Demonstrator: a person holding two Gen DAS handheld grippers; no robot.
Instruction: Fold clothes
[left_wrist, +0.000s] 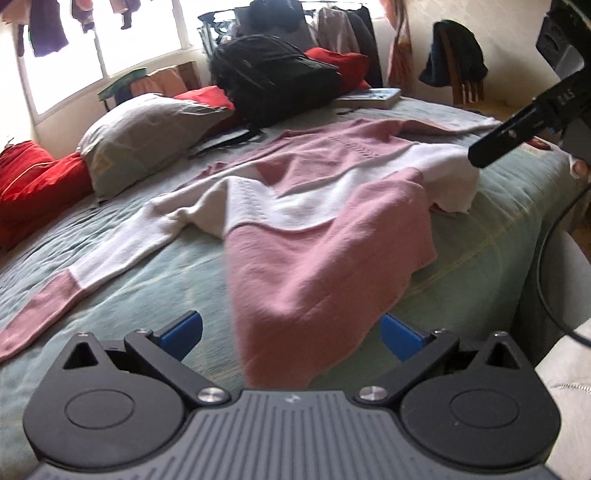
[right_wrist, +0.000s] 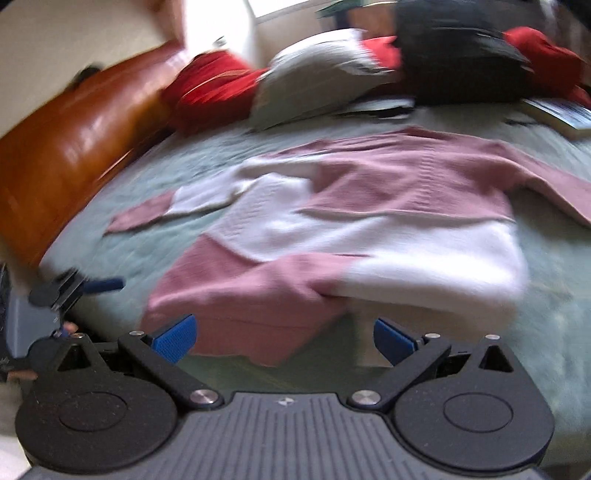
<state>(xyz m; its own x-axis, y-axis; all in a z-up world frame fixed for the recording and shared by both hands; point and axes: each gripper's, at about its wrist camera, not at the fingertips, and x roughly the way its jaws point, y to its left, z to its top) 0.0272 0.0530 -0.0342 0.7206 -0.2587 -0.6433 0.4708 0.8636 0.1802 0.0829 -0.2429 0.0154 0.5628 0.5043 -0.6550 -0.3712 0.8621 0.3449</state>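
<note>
A pink and white sweater lies spread on a green bedspread. Its left sleeve stretches out toward the bed's near left. My left gripper is open, and the sweater's pink hem corner lies between its blue pads without being pinched. One black finger of my right gripper hovers over the white fold at the sweater's right side. In the blurred right wrist view my right gripper is open just short of the sweater, with nothing in it. The left gripper shows at the left edge there.
A grey pillow, red cushions, a black backpack and a book crowd the far side of the bed. A wooden headboard runs along one side. The bed edge drops off at right, near a chair draped with clothing.
</note>
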